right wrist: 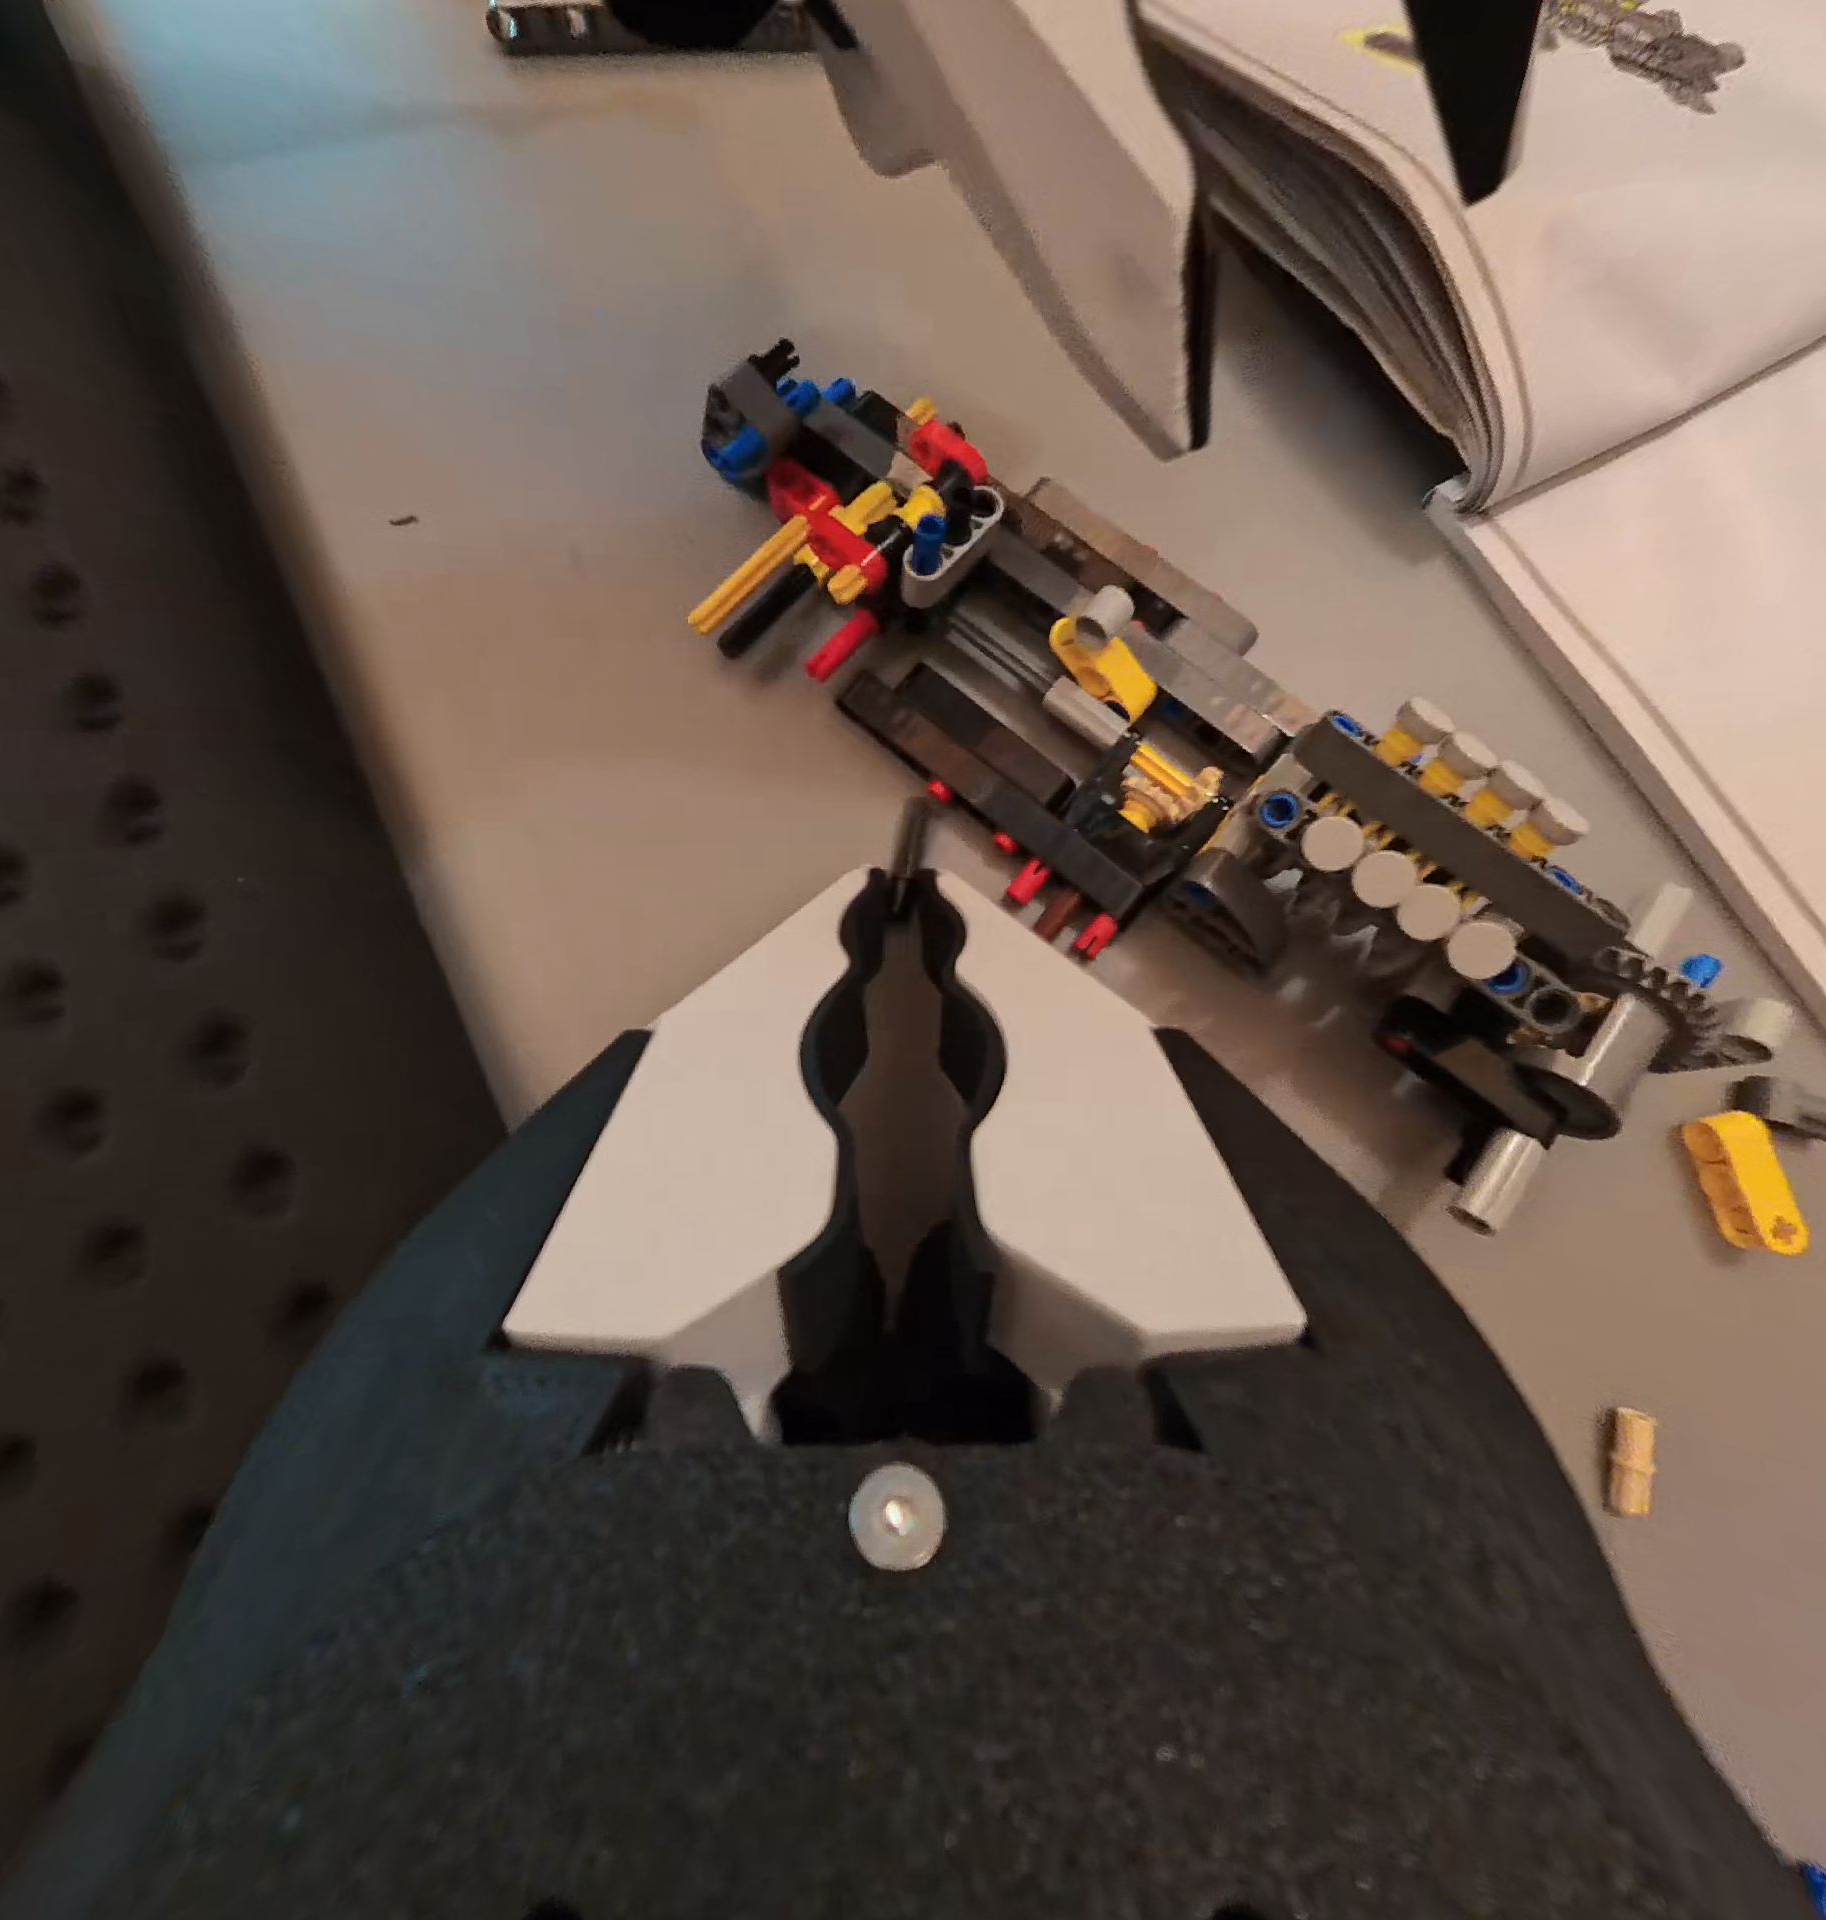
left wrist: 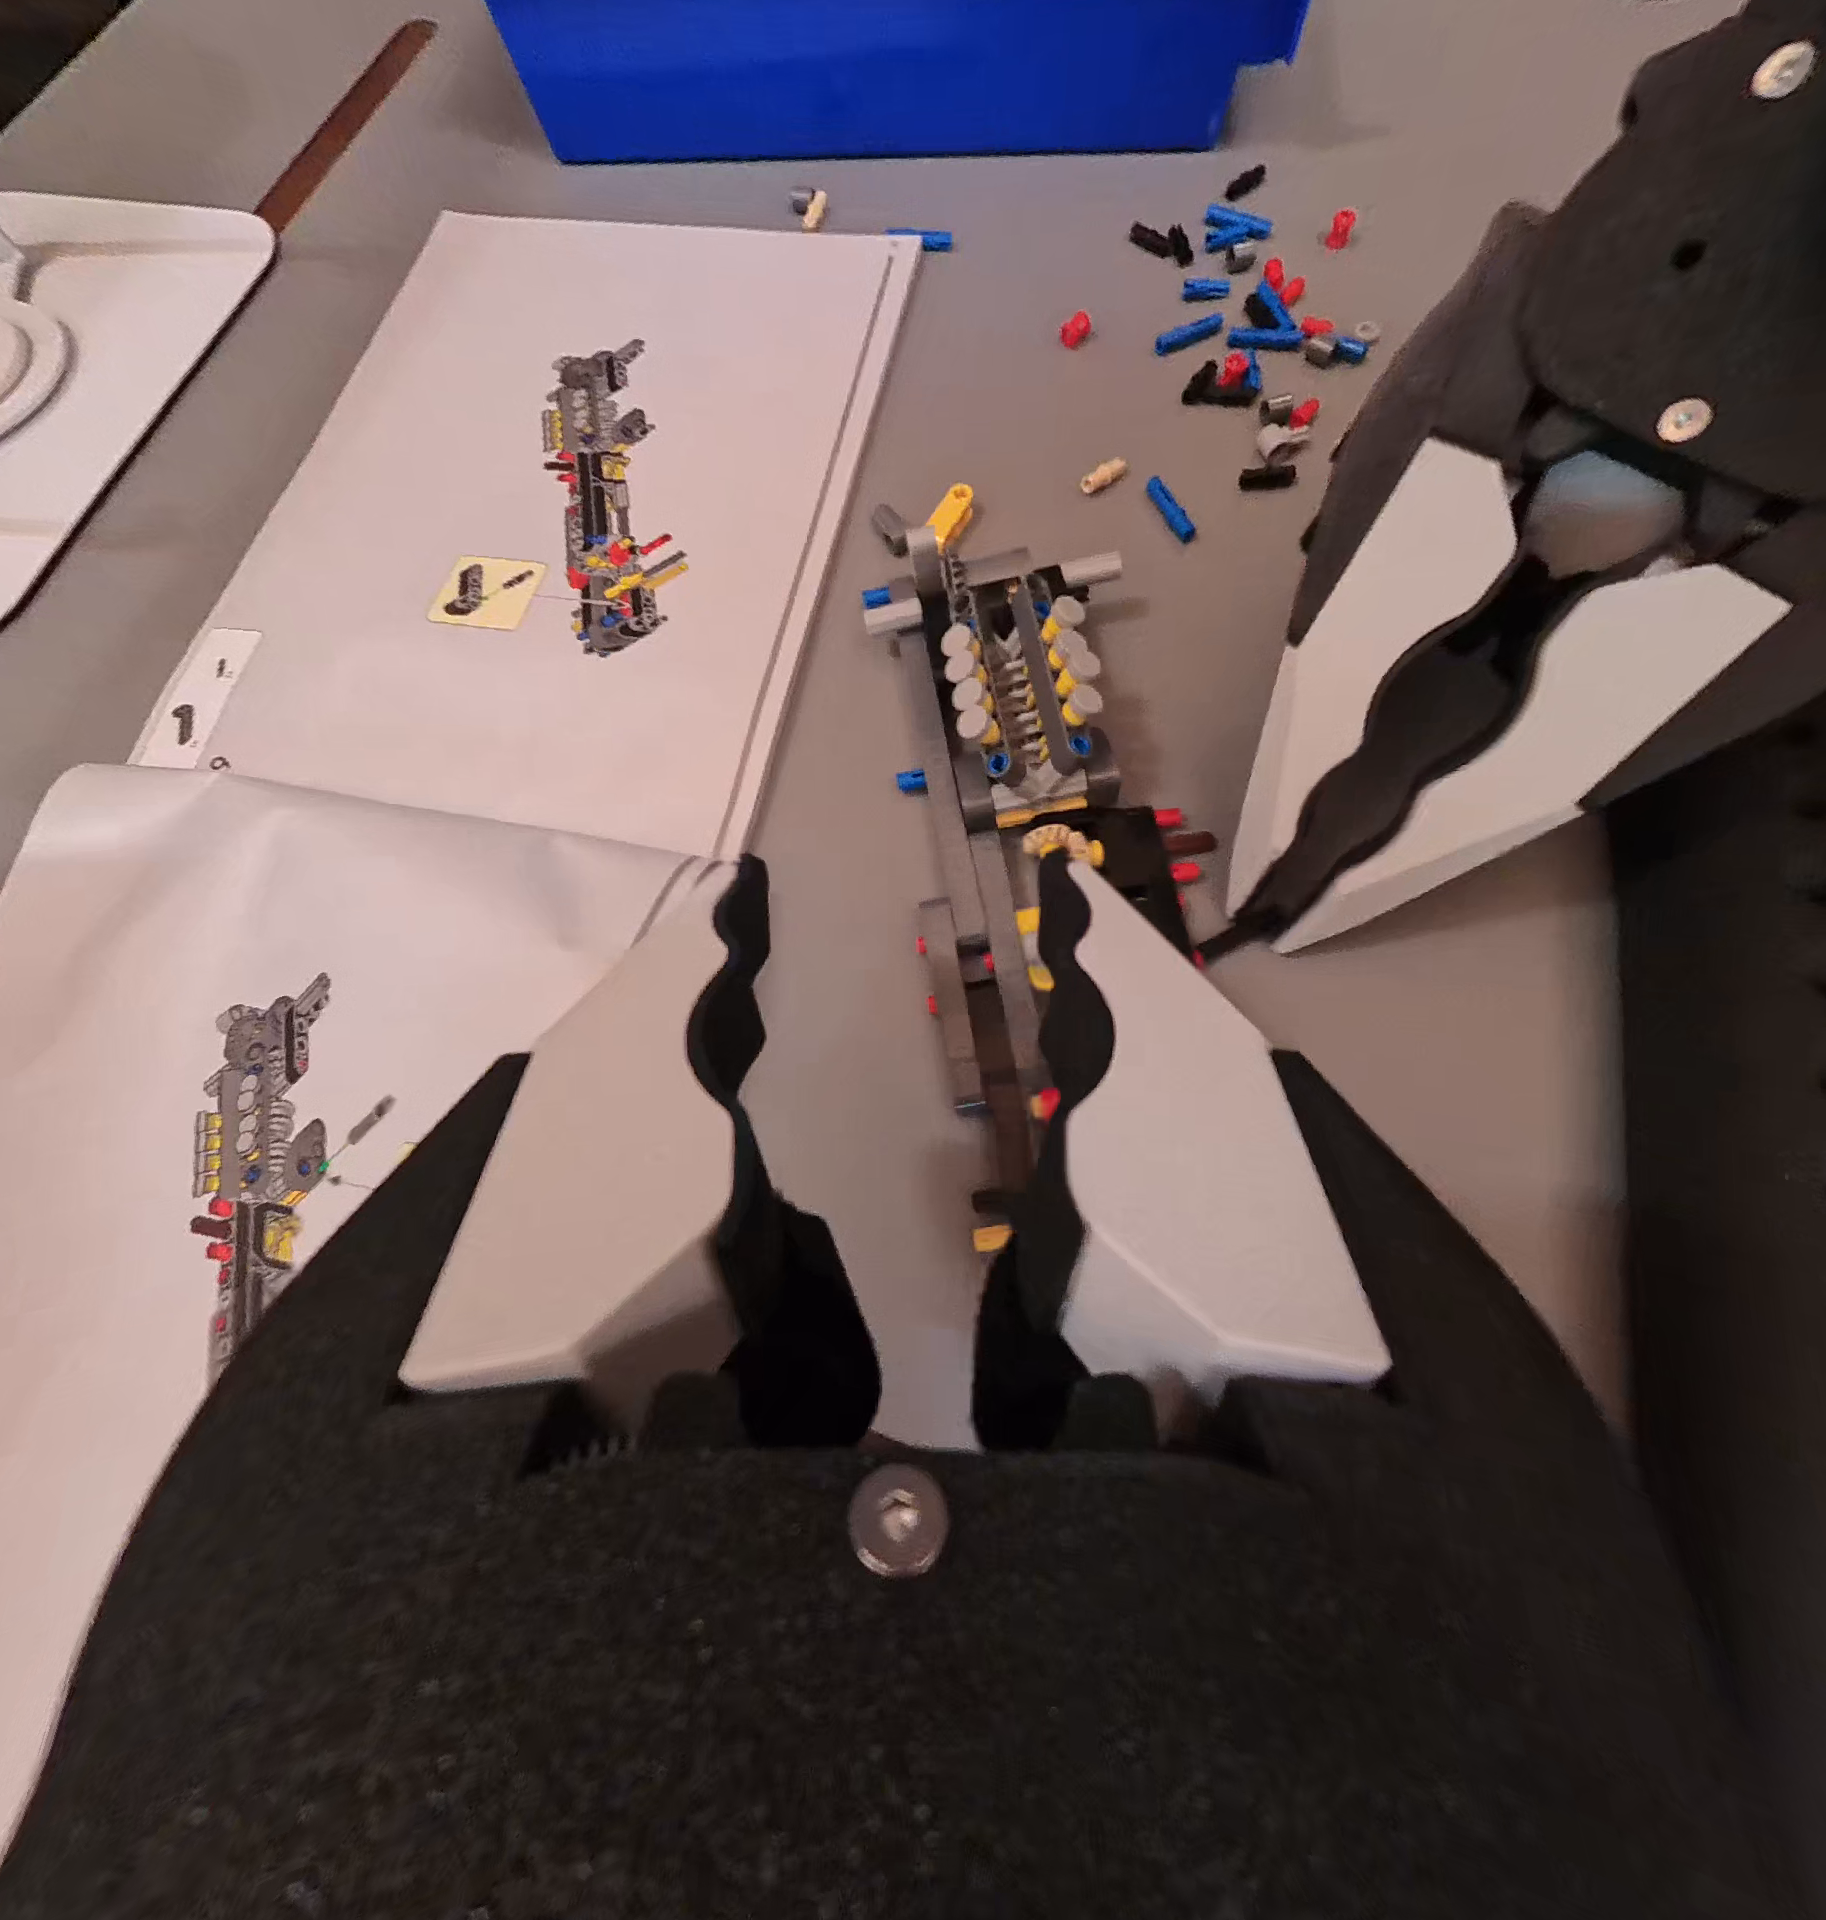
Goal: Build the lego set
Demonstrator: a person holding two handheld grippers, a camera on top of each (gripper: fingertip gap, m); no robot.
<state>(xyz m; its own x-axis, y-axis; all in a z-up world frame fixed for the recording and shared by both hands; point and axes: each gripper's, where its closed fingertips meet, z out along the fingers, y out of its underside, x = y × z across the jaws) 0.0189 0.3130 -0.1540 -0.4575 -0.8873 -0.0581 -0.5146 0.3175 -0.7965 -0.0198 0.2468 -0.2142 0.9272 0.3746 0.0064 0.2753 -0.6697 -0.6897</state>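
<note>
The part-built lego model (left wrist: 1013, 686) lies on the grey table (left wrist: 1408, 1091), a long grey and black frame with yellow and grey cylinders. It also shows in the right wrist view (right wrist: 1148, 748). My left gripper (left wrist: 904, 894) is open over the model's rear end. Its right pad (left wrist: 1080, 987) lies over the frame, and bare table shows between its left pad (left wrist: 727, 997) and the frame. My right gripper (right wrist: 901, 883) is shut on a small black pin (right wrist: 911, 836) that sticks out of its tips, just beside the model's black side beam. The right gripper also shows in the left wrist view (left wrist: 1241, 925).
An open instruction booklet (left wrist: 576, 499) lies left of the model. A blue bin (left wrist: 888, 73) stands at the back. Several loose red, blue and black pins (left wrist: 1241, 312) lie at the back right. A yellow piece (right wrist: 1745, 1195) and a tan pin (right wrist: 1628, 1460) lie near the model. A white tray (left wrist: 109, 343) is at far left.
</note>
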